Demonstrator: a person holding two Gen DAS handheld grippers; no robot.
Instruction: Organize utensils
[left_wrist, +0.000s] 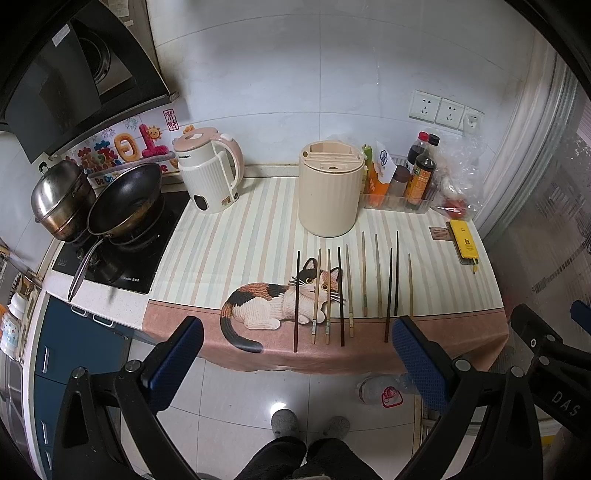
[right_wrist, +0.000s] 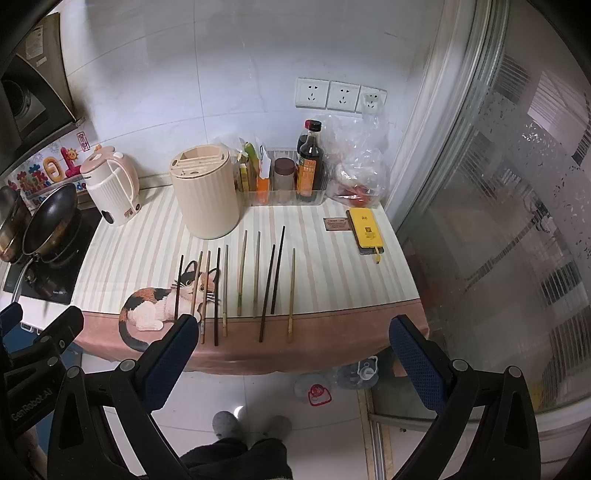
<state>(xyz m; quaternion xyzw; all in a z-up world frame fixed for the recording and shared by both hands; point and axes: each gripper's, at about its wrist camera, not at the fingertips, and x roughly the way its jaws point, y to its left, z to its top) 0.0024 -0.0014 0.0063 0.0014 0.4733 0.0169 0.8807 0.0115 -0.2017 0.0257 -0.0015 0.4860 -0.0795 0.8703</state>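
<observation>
Several chopsticks, some dark and some pale wood, lie side by side on a striped cloth with a cat picture. Behind them stands a cream cylindrical utensil holder with slots in its lid. My left gripper hangs open in front of the counter edge, below the chopsticks, holding nothing. My right gripper is likewise open and empty, level with the chopsticks' near ends. The other gripper's body shows at each view's edge.
A cream kettle stands left of the holder, a wok and steel pot on the hob. Sauce bottles in a clear bin, a plastic bag and a yellow phone sit right. A glass partition bounds the right side. A person's slippers show below.
</observation>
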